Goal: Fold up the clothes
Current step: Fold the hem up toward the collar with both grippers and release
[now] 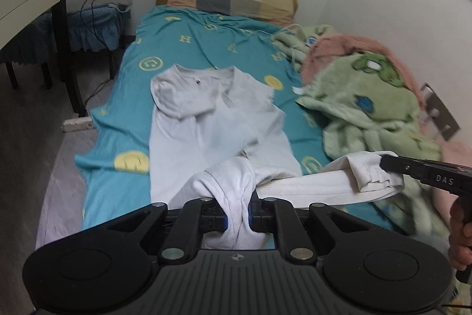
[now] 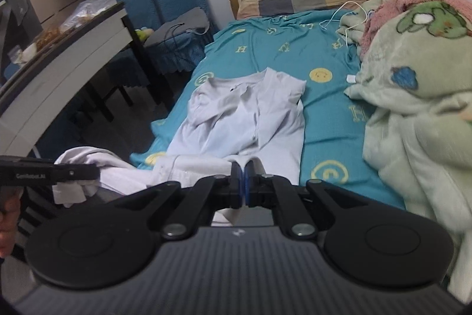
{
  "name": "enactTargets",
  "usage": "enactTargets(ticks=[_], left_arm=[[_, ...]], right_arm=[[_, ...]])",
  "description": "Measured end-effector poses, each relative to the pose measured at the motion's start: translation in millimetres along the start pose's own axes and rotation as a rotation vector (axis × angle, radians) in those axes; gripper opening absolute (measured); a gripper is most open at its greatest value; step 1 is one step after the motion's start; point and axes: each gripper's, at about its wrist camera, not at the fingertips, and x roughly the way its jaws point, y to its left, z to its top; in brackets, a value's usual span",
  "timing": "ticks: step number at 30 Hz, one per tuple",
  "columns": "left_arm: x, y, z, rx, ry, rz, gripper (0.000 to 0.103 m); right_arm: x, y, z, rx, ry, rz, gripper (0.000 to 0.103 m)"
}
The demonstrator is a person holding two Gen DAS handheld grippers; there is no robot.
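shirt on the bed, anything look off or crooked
Yes: the shirt lies unevenly. Its left sleeve is folded in rumpled, and the hem bunches in the left claw while the right claw pinches it flat.

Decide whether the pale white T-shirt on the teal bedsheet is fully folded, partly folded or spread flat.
Partly folded: the pale white T-shirt has both sleeves turned inward, its hem lifted by the left gripper and right gripper.

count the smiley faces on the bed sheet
3 clearly seen: one right of the white shirt near its shoulder, two at the sheet's left edge beside the shirt. Others may hide under shirt or blanket.
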Motion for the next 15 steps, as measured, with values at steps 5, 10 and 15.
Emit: enactTargets(ticks=[5, 10, 15], left_arm=[[76, 24, 53, 0.006, 0.007, 0.051, 0.012], [173, 49, 79, 0.002, 0.036, 0.085, 0.012], [255, 71, 77, -0.020, 0.068, 0.091, 0.013]], right_arm=[[85, -19, 39, 0.021, 0.030, -0.057, 0.005], [178, -43, 54, 0.022, 0.087, -0.116, 0.005], [253, -67, 42, 0.008, 0.132, -0.161, 0.005]])
